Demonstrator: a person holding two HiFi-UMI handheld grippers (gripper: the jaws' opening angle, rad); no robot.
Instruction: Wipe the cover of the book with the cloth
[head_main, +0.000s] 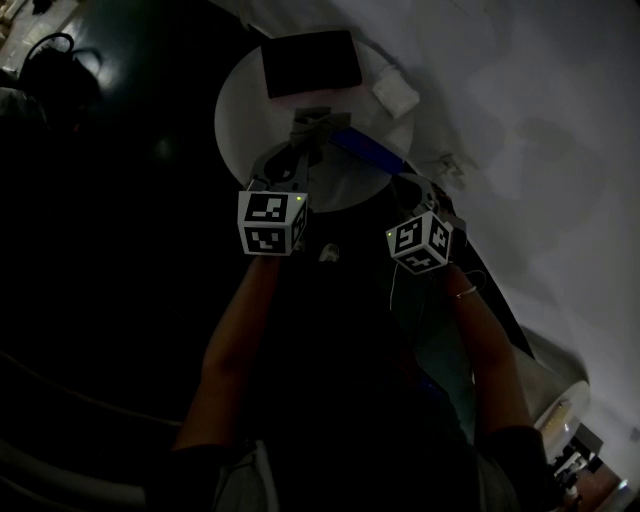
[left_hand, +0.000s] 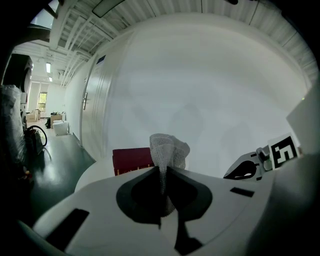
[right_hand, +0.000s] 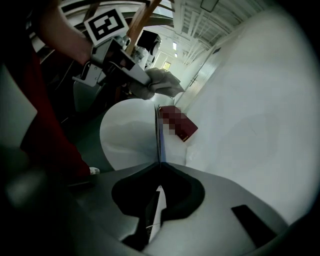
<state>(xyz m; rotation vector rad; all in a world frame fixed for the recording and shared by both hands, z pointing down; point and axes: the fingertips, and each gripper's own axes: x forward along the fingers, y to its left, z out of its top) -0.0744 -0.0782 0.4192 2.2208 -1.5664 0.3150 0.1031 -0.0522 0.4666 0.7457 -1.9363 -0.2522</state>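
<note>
My left gripper (left_hand: 162, 172) is shut on a grey mesh cloth (left_hand: 169, 150), which sticks up in a bunch from between the jaws. My right gripper (right_hand: 160, 167) is shut on a thin blue book (right_hand: 160, 135), held on edge above the round white table (right_hand: 125, 140). In the head view the cloth (head_main: 318, 122) hangs over the table just left of the blue book (head_main: 368, 150), close to its far end; whether they touch I cannot tell. In the right gripper view the left gripper (right_hand: 137, 82) holds the cloth (right_hand: 162, 84) just above the book's far tip.
A dark red book (head_main: 310, 62) lies flat at the far side of the table (head_main: 240, 120). A small white crumpled thing (head_main: 396, 92) lies at its right edge. A white wall runs behind the table. Dark floor lies to the left.
</note>
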